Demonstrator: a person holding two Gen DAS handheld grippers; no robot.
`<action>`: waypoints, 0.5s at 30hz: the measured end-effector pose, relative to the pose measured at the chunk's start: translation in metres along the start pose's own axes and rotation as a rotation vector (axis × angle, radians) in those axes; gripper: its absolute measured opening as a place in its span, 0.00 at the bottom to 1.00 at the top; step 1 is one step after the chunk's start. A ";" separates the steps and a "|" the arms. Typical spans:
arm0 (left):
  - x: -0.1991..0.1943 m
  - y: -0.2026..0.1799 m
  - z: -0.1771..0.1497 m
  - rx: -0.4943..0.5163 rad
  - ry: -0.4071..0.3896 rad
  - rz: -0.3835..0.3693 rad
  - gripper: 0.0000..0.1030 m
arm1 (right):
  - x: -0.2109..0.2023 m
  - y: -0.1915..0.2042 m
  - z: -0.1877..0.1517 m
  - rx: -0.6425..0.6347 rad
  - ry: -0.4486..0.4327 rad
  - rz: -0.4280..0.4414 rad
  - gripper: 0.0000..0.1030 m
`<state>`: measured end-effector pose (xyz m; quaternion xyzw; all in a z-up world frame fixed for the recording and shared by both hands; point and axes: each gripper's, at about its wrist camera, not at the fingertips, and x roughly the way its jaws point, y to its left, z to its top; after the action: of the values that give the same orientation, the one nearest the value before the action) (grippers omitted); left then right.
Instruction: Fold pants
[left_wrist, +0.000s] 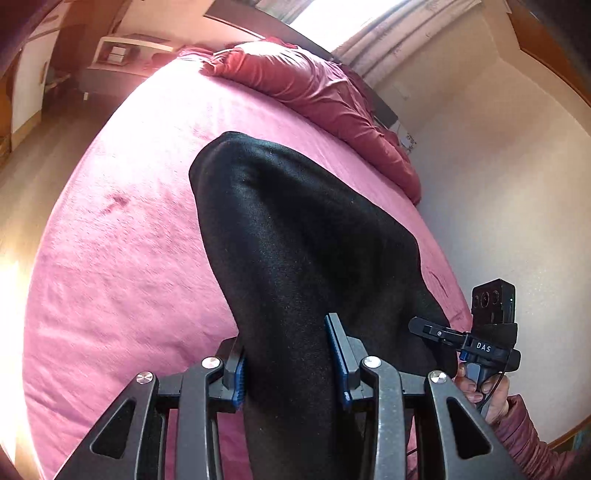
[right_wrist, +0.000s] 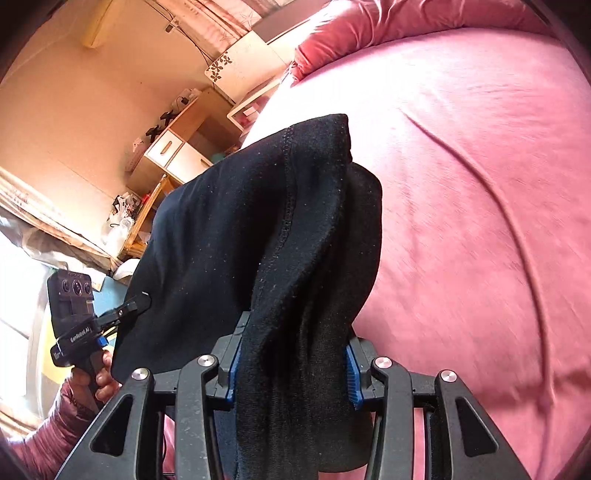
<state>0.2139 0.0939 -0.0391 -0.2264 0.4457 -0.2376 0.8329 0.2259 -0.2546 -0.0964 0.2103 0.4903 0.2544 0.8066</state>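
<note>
Black pants (left_wrist: 295, 240) are held up over a bed with a pink sheet (left_wrist: 122, 240). My left gripper (left_wrist: 291, 365) is shut on a bunched part of the pants, blue pads pressed against the cloth on both sides. My right gripper (right_wrist: 291, 365) is shut on another thick bunch of the pants (right_wrist: 236, 221), whose stitched hem stands up in front of it. In the left wrist view the right gripper (left_wrist: 424, 328) shows at the right edge, its fingertips on the pants. In the right wrist view the left gripper (right_wrist: 138, 302) shows at the left, pinching the cloth's edge.
A rumpled red duvet (left_wrist: 317, 92) lies along the head of the bed. A white wall (left_wrist: 509, 184) runs close beside the bed. Wooden shelves and a drawer unit (right_wrist: 173, 147) stand beyond the bed's side. A person's hand (left_wrist: 476, 391) in a puffy sleeve grips the right handle.
</note>
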 end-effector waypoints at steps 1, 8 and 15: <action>0.002 0.006 0.007 -0.004 -0.001 0.021 0.36 | 0.010 0.003 0.008 -0.002 0.010 0.003 0.42; 0.059 0.071 0.005 -0.051 0.111 0.208 0.51 | 0.082 -0.022 0.020 0.042 0.108 -0.070 0.52; 0.051 0.059 -0.004 -0.063 0.044 0.268 0.58 | 0.068 -0.018 0.014 0.020 0.089 -0.113 0.58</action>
<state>0.2466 0.1090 -0.1083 -0.1854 0.4974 -0.1150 0.8397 0.2687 -0.2284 -0.1475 0.1788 0.5391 0.2130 0.7950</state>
